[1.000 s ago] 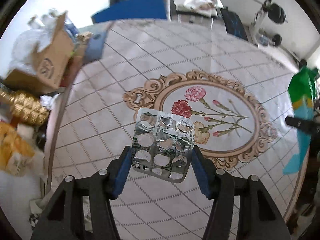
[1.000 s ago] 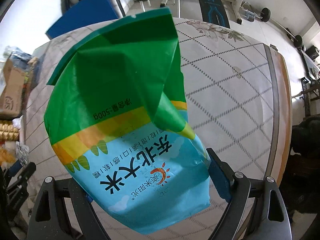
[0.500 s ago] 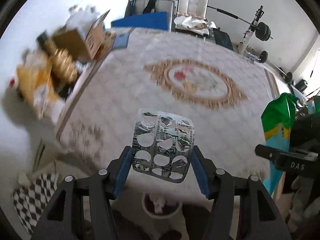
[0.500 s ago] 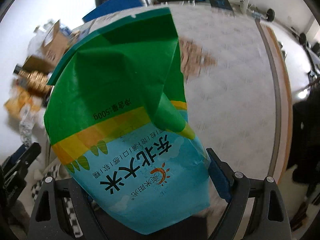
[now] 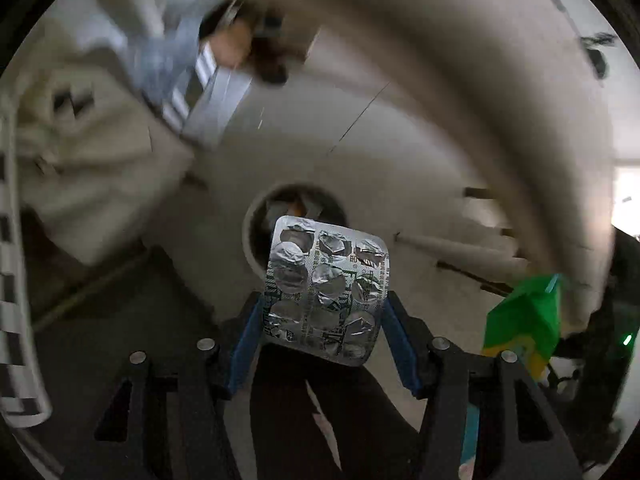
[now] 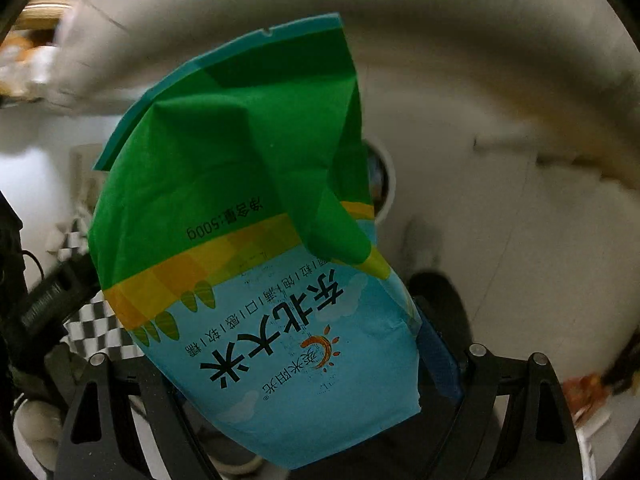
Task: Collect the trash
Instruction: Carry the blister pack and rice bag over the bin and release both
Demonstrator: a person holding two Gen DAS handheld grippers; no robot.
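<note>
Left gripper, jaws clamped on a silver blister pack, pinched at its lower edges between the blue pads; pockets look popped, foil crumpled. Pack stands upright in front of the camera. Just behind its top edge sits a round white trash bin on the pale floor; inside the bin some pale scraps and an orange bit, contents otherwise blurred. Upper left of this view is smeared: grey and cream shapes, cannot tell what. Checkered cloth runs down the far left edge. At right, the green top of the rice bag shows, near the pack but apart.

Right gripper, jaws shut on the rice bag: green top, yellow band, blue bottom with Chinese print and "500g", creased, fills most of the frame. Bag looks flat; contents not visible. Only a sliver of the bin rim peeks out past the bag's right edge. This view alone shows the checkered cloth low left behind the bag, and blurred orange-yellow clutter top left.
</note>
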